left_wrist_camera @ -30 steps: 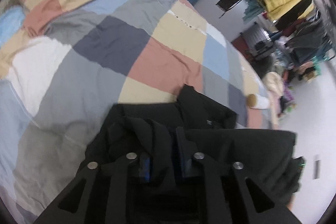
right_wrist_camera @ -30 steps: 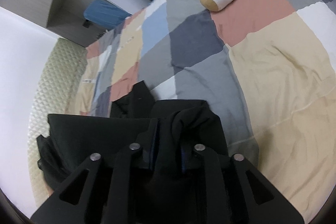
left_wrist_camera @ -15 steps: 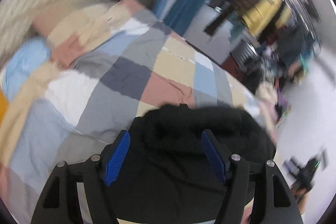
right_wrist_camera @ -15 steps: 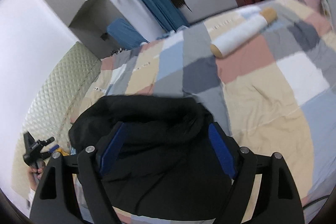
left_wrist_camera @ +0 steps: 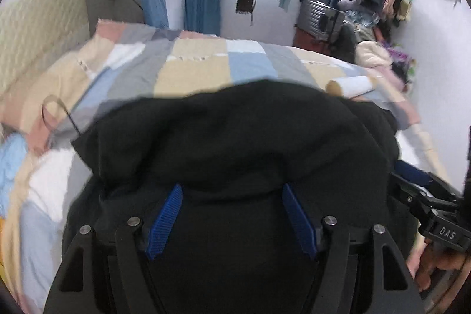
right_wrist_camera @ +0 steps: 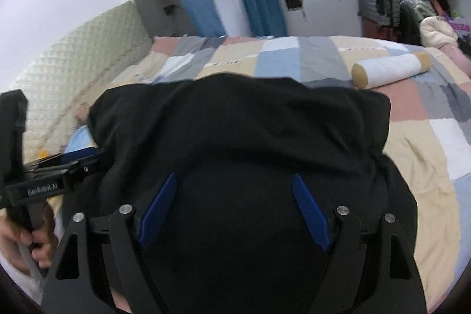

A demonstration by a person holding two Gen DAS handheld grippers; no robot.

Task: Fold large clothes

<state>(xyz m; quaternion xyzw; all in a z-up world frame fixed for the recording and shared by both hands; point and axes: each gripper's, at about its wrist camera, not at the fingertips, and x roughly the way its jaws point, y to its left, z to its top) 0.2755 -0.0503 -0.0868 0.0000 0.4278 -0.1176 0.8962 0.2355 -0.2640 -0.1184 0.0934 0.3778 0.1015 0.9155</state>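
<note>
**A:** Going by the bed [right_wrist_camera: 412, 143] as landmark, is the black garment [right_wrist_camera: 241, 137] folded yet?

**B:** Looks mostly done imo. It's a compact bundle lying on the bed's near part, well short of the bolster [right_wrist_camera: 391, 69]. Left gripper [left_wrist_camera: 232, 222] and right gripper [right_wrist_camera: 234, 211] both have jaws spread wide, fabric between them, not pinched. Maybe a final tidy left.

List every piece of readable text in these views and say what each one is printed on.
"DAS": white letters on the body of the right gripper, seen at the right edge of the left wrist view.
White lettering on the body of the left gripper, seen at the left edge of the right wrist view: too blurred to read with confidence.
No text shows on the black garment or the patchwork bedspread.
</note>
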